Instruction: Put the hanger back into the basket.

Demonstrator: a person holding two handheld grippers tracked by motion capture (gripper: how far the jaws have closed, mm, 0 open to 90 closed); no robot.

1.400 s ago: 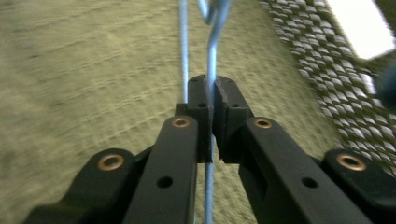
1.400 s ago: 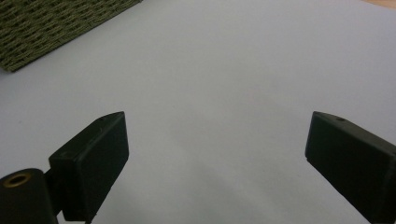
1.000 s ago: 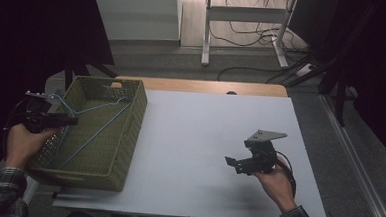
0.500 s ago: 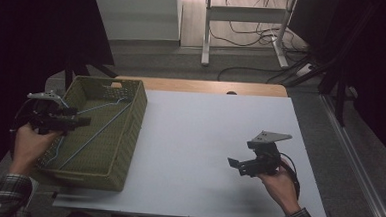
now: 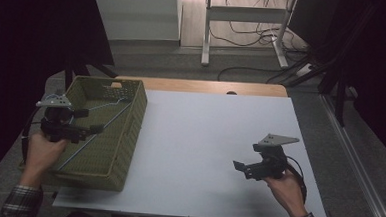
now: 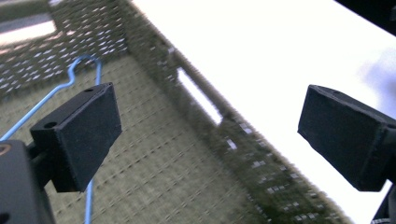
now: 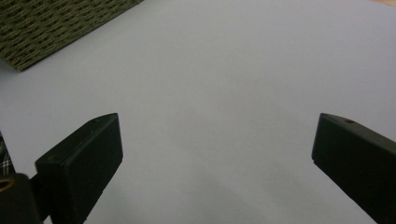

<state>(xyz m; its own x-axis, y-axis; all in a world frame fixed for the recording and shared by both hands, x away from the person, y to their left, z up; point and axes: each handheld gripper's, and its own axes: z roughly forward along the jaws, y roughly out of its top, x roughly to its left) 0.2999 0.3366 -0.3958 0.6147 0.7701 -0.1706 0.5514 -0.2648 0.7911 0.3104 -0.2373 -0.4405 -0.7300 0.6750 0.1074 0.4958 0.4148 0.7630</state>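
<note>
You are holding the left gripper (image 5: 87, 129) over the woven green basket (image 5: 129, 135) at the left side of the table, and its jaws are standing wide apart with nothing between them. In the left gripper view the gripper (image 6: 210, 135) is looking down into the basket (image 6: 154, 177), with one jaw above the basket floor and the other out over the white tabletop (image 6: 280, 60) beyond the basket's long wall. A blue wire hanger (image 6: 70, 88) is lying on the basket floor — its hook is curling up toward the far wall, and part of its wire is passing behind the near jaw. From the high view the hanger (image 5: 97, 126) is stretching lengthwise along the basket's inside.

Your right hand (image 5: 284, 186) is keeping the right gripper (image 5: 243, 167) low over the bare white surface (image 5: 204, 139) near the table's front right area, well apart from the basket. In the right gripper view its jaws are also spread wide and gripping nothing — the gripper (image 7: 215, 158) is facing the plain tabletop (image 7: 219, 70), and a corner of the basket (image 7: 51, 23) is showing at the upper left.
</note>
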